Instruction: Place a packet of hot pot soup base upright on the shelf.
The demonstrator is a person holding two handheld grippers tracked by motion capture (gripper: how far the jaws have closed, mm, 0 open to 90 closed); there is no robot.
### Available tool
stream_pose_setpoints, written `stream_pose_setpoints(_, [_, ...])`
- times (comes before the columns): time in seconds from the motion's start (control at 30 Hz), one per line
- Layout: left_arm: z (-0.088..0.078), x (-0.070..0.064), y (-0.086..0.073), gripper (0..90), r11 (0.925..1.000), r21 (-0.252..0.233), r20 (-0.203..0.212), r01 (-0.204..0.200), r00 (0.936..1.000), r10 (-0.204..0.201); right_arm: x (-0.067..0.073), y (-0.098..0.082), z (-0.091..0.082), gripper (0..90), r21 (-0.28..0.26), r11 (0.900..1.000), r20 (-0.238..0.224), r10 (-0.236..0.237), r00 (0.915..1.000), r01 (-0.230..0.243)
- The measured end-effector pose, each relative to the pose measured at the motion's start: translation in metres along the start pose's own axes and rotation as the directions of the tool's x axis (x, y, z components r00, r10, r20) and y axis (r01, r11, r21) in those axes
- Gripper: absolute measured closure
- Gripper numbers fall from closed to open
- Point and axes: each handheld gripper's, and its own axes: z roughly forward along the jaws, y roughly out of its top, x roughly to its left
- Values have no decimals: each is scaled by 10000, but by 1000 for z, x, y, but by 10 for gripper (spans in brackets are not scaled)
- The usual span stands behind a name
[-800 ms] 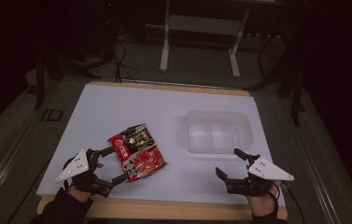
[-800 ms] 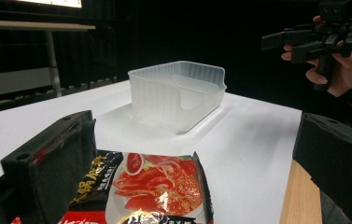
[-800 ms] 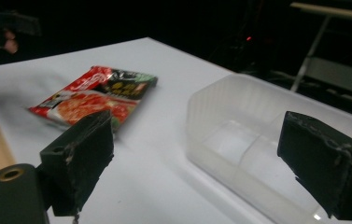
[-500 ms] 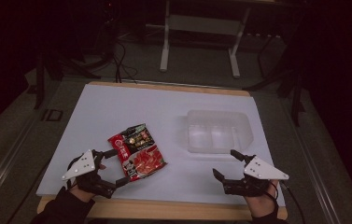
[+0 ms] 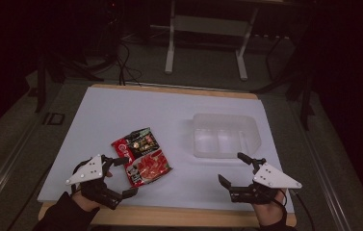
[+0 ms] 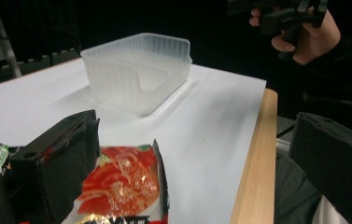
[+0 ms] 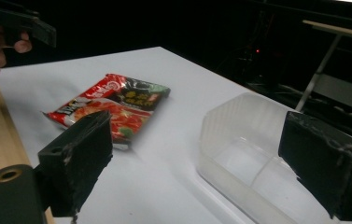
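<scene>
Red snack packet [image 5: 142,156] lies flat on the white table sheet [image 5: 136,110], near-left part, printed side up, a bit skewed. Left gripper [image 5: 122,177] sits just beside its near-left corner, jaws wide apart w/ nothing between the pads; in the left gripper view one black jaw rises right next to the packet [image 6: 122,184], maybe overlapping its edge, can't tell if touching. Right gripper [image 5: 234,168] is at the near-right of the sheet, jaws also spread, empty, well apart from the packet; the clear plastic container [image 5: 225,134] stands just beyond it, open top up, w/ a divider inside. In the right gripper view the container [image 7: 253,158] shows between the jaws but farther off, packet [image 7: 113,105] to its left. Container and packet are apart, bare sheet between, nothing blocking. Wooden table edge [image 5: 169,215] runs along the near side. Beyond the table: dark floor, metal desk legs [image 5: 171,43], cables [image 5: 121,57].
</scene>
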Motion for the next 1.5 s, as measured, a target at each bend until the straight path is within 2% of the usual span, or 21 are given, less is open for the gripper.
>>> stream_pose_setpoints(0.17, [-2,1,10,24,9996,203,-387,-181,9991,188,5,6,1,92,-182,9995,79,251,9997,-249])
stream_pose_setpoints(0.33, [-5,7,17,24,9995,296,-856,-123,9962,148,9,10,-1,92,-373,9993,-19,18,10000,-19])
stream_pose_setpoints(0.53, [-10,20,21,24,10000,53,-1161,62,9932,-55,10,12,-2,93,-339,9994,-13,-66,10000,66])
stream_pose_setpoints(0.6, [-14,31,24,25,9998,-84,-1459,206,9891,-216,11,12,-2,93,-371,9993,-115,-82,9999,77])
stream_pose_setpoints(0.63, [-14,31,24,25,9998,-84,-1459,206,9891,-216,11,12,-2,93,-371,9993,-115,-82,9999,77])
stream_pose_setpoints(0.77, [-18,41,28,25,9999,36,-1708,162,9852,-153,11,13,-3,93,-391,9992,-84,-119,9999,116])
stream_pose_setpoints(0.8, [-18,44,30,25,9999,72,-1901,123,9817,-107,12,13,-3,93,-401,9991,-62,-134,9999,131])
stream_pose_setpoints(0.87, [-18,48,32,25,9999,131,-1939,86,9810,-59,12,13,-2,93,-397,9991,-50,-181,9998,179])
stream_pose_setpoints(0.9, [-18,50,34,25,9999,131,-2083,36,9781,-8,12,13,-2,96,-382,9991,-59,-194,9998,192])
stream_pose_setpoints(0.93, [-18,50,34,29,9999,131,-2083,36,9781,-8,12,13,-2,96,-382,9991,-59,-194,9998,192])
stream_pose_setpoints(0.97, [-18,56,36,29,9997,237,-2221,-1,9750,53,12,13,-2,96,-365,9992,-103,-185,9998,182])
stream_pose_setpoints(1.0, [-17,58,37,31,9998,219,-2211,28,9752,21,12,13,-2,96,-379,9992,-116,-123,9999,119])
stream_pose_setpoints(1.07, [-16,63,38,31,9996,270,-2390,75,9710,-8,12,13,-1,96,-349,9994,-114,-70,9999,66])
stream_pose_setpoints(1.1, [-16,65,39,32,9995,302,-2321,116,9727,-43,12,13,-1,96,-330,9995,-129,-21,9999,17])
stream_pose_setpoints(1.13, [-15,67,39,32,9993,369,-2477,100,9688,-5,12,13,-1,96,-335,9994,-113,-11,9999,7])
stream_pose_setpoints(1.2, [-14,71,40,44,9989,438,-2501,149,9682,-35,12,13,-1,96,-322,9995,-164,28,9999,-33])
stream_pose_setpoints(1.23, [-13,73,40,44,9988,482,-2662,127,9639,6,12,13,-1,96,-324,9995,-139,25,9999,-29])
stream_pose_setpoints(1.27, [-13,75,40,45,9984,530,-2584,177,9660,-34,12,13,-1,96,-318,9995,-152,17,9999,-22])
stream_pose_setpoints(1.4, [-10,84,38,62,9970,727,-2713,277,9625,-70,13,13,0,96,-302,9995,-198,36,9998,-42])
stream_pose_setpoints(1.43, [-10,87,37,78,9970,718,-2610,284,9653,-87,13,13,0,96,-298,9995,-194,49,9998,-55])
stream_pose_setpoints(1.5, [-9,92,36,106,9963,802,-2704,298,9627,-70,13,13,1,96,-271,9996,-211,36,9998,-42])
